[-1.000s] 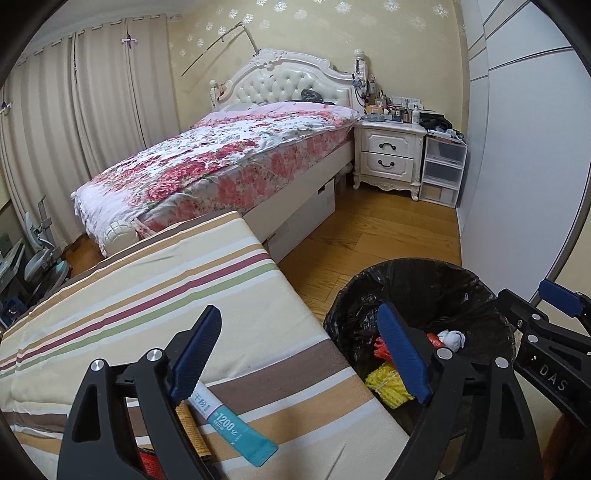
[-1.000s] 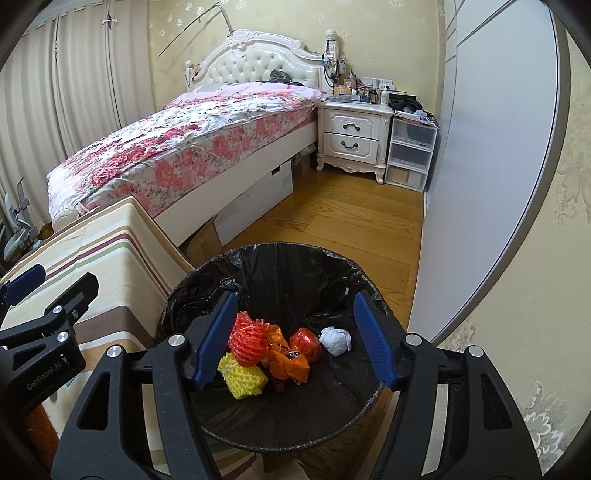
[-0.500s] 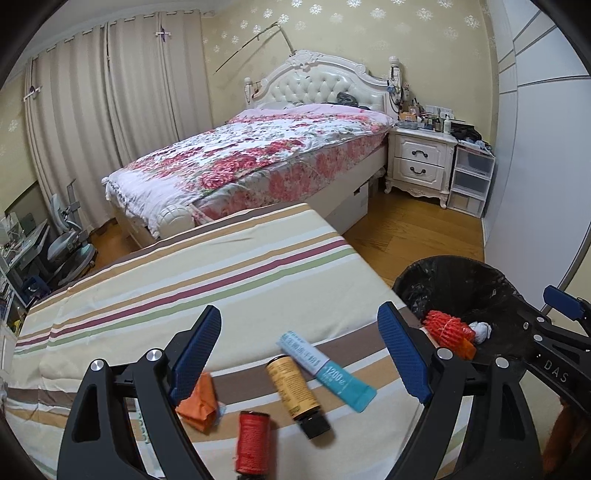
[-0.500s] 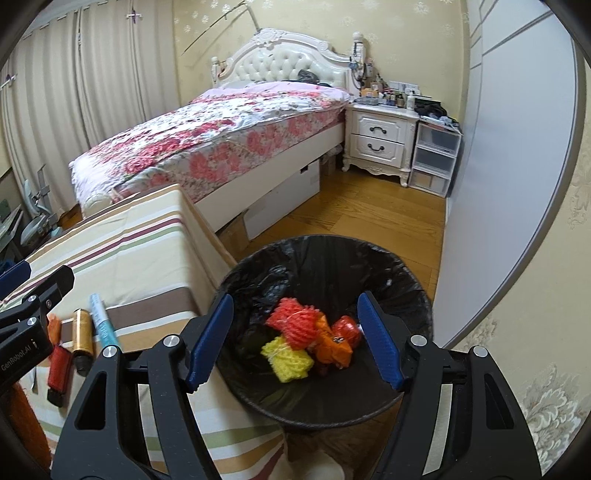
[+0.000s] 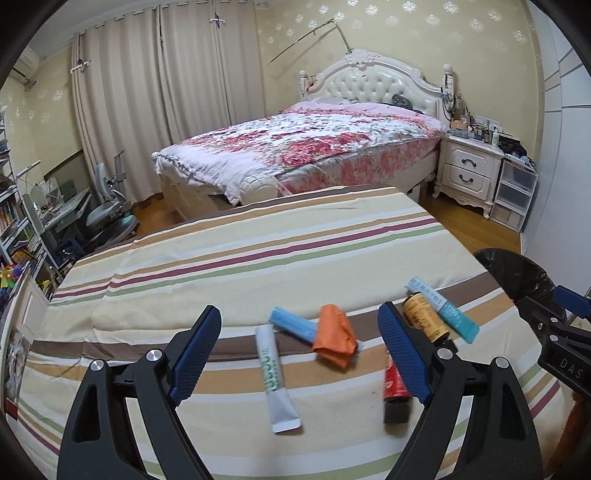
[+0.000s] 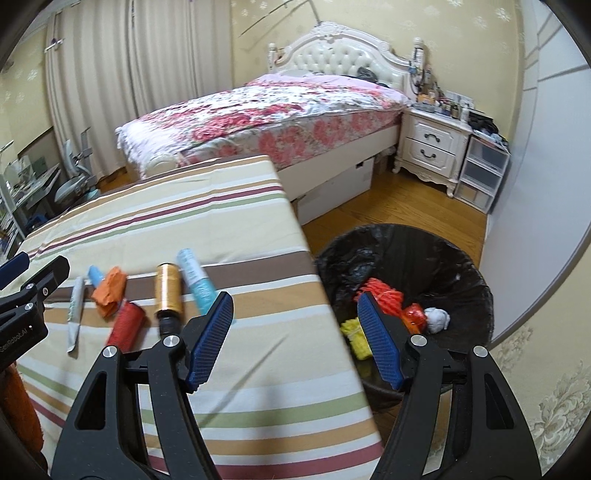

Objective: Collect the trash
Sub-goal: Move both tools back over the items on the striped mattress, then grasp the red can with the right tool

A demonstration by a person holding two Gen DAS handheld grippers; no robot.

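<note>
The left tool [image 5: 299,352] is wide apart and holds nothing, just above a white tube [image 5: 275,384] lying flat on the striped desk [image 5: 258,236]. It looks light and squishy, so pinch its middle. The right tool [image 6: 295,338] is apart and empty too. Farther right sits the black bin [image 6: 461,266].

You are looking across a bedroom with pale yellow wallpaper [image 5: 424,33] dotted with white snowflake motifs. A bed [image 5: 314,147] with a tufted white headboard [image 5: 373,83] and floral quilt stands against the far wall. Beige curtains [image 5: 166,99] hang closed on the left. A white nightstand [image 5: 469,170] and clear plastic drawers [image 5: 515,195] sit at the right, on warm wood flooring [image 6: 402,206].
</note>
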